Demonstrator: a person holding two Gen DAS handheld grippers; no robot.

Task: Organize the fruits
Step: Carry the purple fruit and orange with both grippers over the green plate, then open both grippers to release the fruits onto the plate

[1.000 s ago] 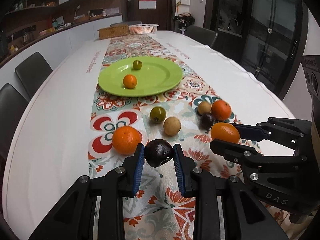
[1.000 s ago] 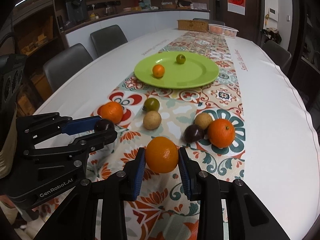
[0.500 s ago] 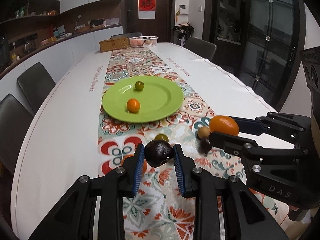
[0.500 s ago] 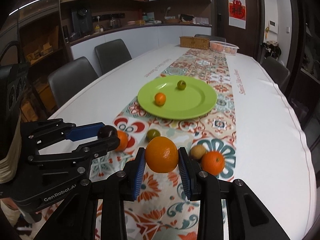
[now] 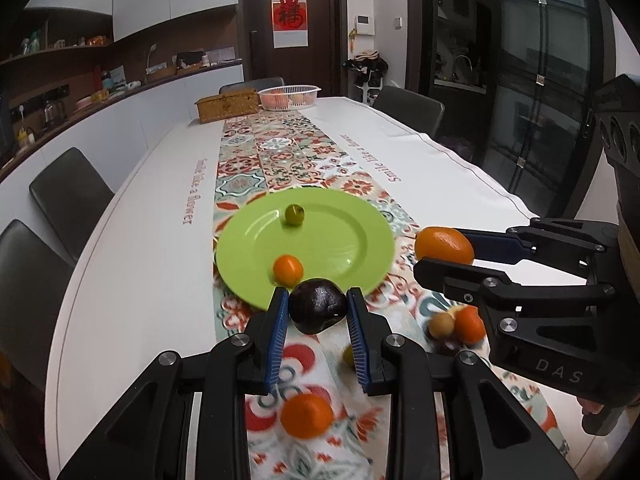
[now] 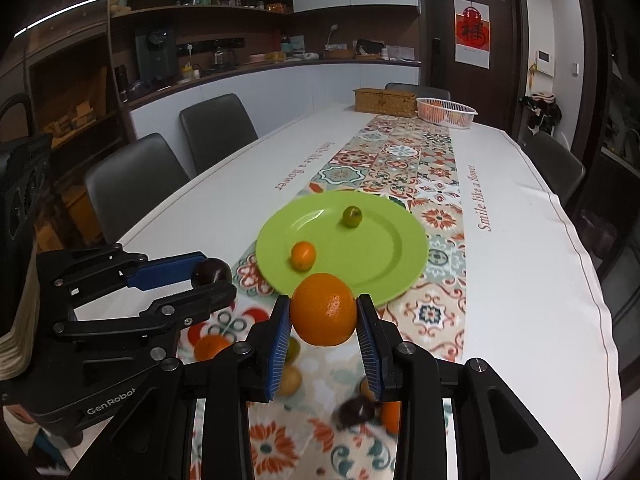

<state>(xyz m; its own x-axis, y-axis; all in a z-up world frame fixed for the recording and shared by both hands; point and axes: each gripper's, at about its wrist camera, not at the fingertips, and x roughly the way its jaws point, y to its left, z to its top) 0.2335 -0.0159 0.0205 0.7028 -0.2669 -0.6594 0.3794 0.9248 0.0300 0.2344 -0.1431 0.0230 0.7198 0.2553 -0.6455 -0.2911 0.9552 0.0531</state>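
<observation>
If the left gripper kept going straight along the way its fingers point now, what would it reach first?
Most likely the small orange fruit on the near part of the green plate, which lies just past the dark fruit held in the left gripper. Depth is unclear; carried high, it could pass over them.

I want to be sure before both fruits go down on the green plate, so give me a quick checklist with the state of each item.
1. Left gripper grip on the dark fruit: ok, pinched between both fingers, off the table.
2. Right gripper grip on the large orange: ok, held on both sides.
3. Free space on the green plate: ok, only a small orange and a small green fruit lie on it, both on its left half.
4. Grippers apart from each other: ok, a gap shows between them.
5. Fruits held over the plate: cannot tell; both appear at its near rim.
6. Loose fruit below: ok, lying on the patterned runner.
</observation>
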